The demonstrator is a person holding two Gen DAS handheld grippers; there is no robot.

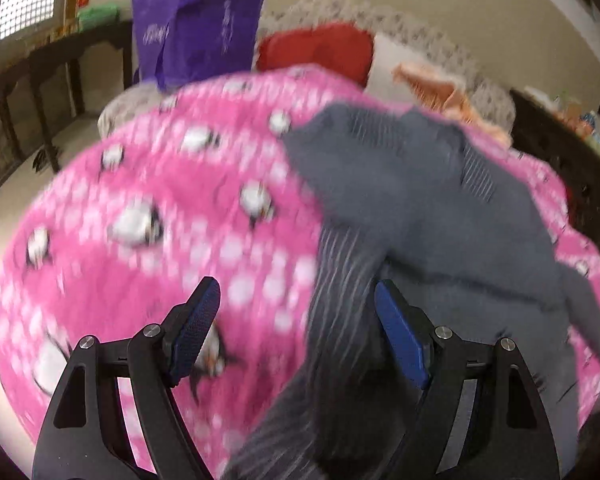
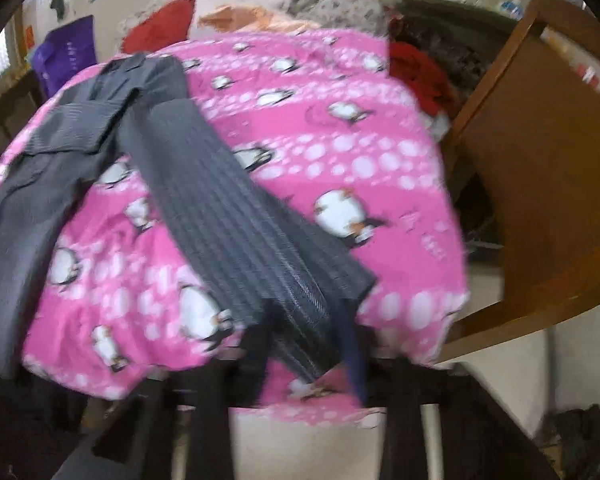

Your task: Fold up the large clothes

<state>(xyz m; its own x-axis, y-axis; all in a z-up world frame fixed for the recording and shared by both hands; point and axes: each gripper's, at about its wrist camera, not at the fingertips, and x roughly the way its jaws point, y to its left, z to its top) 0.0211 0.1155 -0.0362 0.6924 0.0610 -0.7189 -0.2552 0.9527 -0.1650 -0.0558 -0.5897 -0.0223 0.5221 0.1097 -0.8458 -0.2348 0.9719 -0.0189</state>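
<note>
Grey pinstriped trousers (image 2: 204,184) lie spread across the pink penguin-print blanket (image 2: 340,152) for folding; my right tongs (image 2: 312,344) clamped on one leg's hem to carry it over, left tongs (image 1: 300,332) apart, straddling the other leg.

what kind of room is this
Probably a lived-in home room, maybe a bedroom: a pink penguin blanket as the work surface, cushions piled behind it, a wooden chair alongside.
</note>
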